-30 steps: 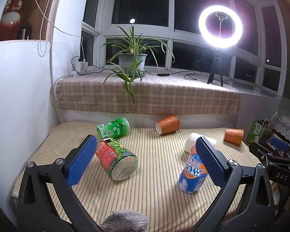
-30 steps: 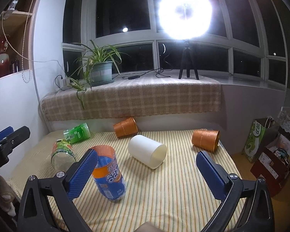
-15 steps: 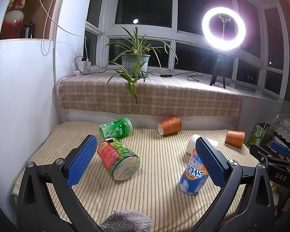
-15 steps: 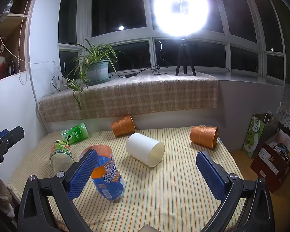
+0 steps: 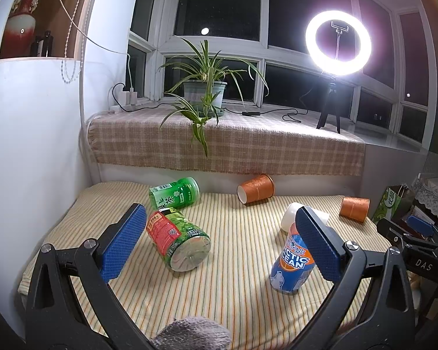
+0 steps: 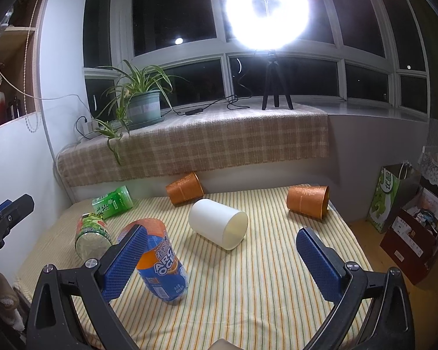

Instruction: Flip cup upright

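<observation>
both jaws gape empty; right gripper (image 6: 222,259) should straddle the white cup (image 6: 218,223) crosswise (it rolls easily).

plant: potted (image 5: 205,92) on the checked sill cloth (image 5: 248,145)
ring light: lit (image 5: 338,43), on tripod
vase: red (image 5: 20,29), shelf top left

My right gripper (image 6: 220,262): jaws spread wide, nothing between the blue pads. Striped mat (image 6: 262,291) holds:
- white cup (image 6: 217,223) on its side, mouth toward me;
- two orange cups (image 6: 184,188) (image 6: 307,201) on their sides near the back;
- blue-orange bottle (image 6: 160,265), tilted;
- two green containers (image 6: 112,201) (image 6: 91,233), lying down.

Ring light (image 6: 267,8) overexposed, probably on a tripod.
</observation>
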`<state>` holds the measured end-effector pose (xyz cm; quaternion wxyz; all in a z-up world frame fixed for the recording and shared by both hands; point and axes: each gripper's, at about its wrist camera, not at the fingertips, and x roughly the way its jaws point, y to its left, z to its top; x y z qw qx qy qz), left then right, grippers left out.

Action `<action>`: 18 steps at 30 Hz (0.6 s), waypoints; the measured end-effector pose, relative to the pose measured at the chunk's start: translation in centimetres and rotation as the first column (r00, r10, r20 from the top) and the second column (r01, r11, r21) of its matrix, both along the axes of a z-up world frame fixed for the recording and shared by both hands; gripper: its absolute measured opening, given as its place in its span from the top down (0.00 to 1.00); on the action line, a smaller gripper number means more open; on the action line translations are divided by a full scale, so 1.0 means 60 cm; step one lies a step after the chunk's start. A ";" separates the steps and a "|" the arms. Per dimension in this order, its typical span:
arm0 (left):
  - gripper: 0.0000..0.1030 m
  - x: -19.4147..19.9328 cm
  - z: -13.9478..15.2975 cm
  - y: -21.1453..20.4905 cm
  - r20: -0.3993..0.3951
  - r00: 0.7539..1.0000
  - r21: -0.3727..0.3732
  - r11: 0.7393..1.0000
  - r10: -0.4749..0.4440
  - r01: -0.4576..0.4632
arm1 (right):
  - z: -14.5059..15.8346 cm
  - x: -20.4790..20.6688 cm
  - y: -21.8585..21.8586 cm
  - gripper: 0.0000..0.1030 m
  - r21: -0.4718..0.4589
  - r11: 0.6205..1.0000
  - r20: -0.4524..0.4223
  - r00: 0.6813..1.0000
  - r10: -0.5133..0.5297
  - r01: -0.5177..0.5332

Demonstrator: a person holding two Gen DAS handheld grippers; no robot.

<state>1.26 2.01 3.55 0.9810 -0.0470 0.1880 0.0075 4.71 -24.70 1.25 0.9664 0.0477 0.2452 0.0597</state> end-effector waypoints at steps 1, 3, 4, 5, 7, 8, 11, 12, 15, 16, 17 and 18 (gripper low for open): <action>0.00 0.000 0.000 0.000 0.000 1.000 0.000 1.000 0.001 -0.001 | 0.001 0.000 0.000 0.00 0.001 1.000 0.000 1.000 0.000 0.000; 0.00 0.000 0.000 0.000 0.000 1.000 0.001 1.000 0.001 -0.001 | 0.000 0.000 0.000 0.00 0.001 1.000 -0.003 1.000 0.002 -0.002; 0.00 0.000 0.000 0.000 0.001 1.000 0.001 1.000 0.001 -0.001 | -0.002 0.001 -0.001 0.00 0.001 1.000 -0.005 1.000 0.004 -0.004; 0.00 0.000 0.000 0.000 0.000 1.000 0.001 1.000 0.000 0.000 | -0.003 0.000 0.000 0.00 0.000 1.000 -0.005 1.000 0.005 -0.005; 0.00 0.000 0.000 0.001 0.000 1.000 0.000 1.000 0.001 -0.001 | -0.004 0.001 0.001 0.00 -0.001 1.000 -0.007 1.000 0.006 -0.006; 0.00 0.001 0.000 0.001 0.001 1.000 0.001 1.000 0.000 0.000 | -0.005 0.001 0.001 0.00 0.000 1.000 -0.009 1.000 0.006 -0.006; 0.00 0.001 0.000 0.001 0.000 1.000 0.002 1.000 -0.001 0.001 | -0.005 0.002 0.002 0.00 0.000 1.000 -0.010 1.000 0.007 -0.007; 0.00 0.001 0.000 0.001 0.001 1.000 0.001 1.000 -0.001 0.001 | -0.006 0.001 0.002 0.00 0.000 1.000 -0.010 1.000 0.007 -0.007; 0.00 0.001 0.001 0.001 0.001 1.000 0.000 1.000 -0.002 0.002 | -0.006 0.001 0.002 0.00 0.000 1.000 -0.009 1.000 0.006 -0.007; 0.00 0.001 0.001 0.001 0.002 1.000 0.002 1.000 -0.002 0.002 | -0.005 0.002 0.003 0.00 0.000 1.000 -0.009 1.000 0.007 -0.007; 0.00 0.001 0.000 0.001 0.001 1.000 0.002 1.000 -0.002 0.002 | -0.006 0.002 0.002 0.00 0.000 1.000 -0.009 1.000 0.007 -0.007; 0.00 0.001 0.000 0.001 0.000 1.000 0.001 1.000 -0.001 0.001 | -0.006 0.002 0.003 0.00 -0.001 1.000 -0.011 1.000 0.008 -0.008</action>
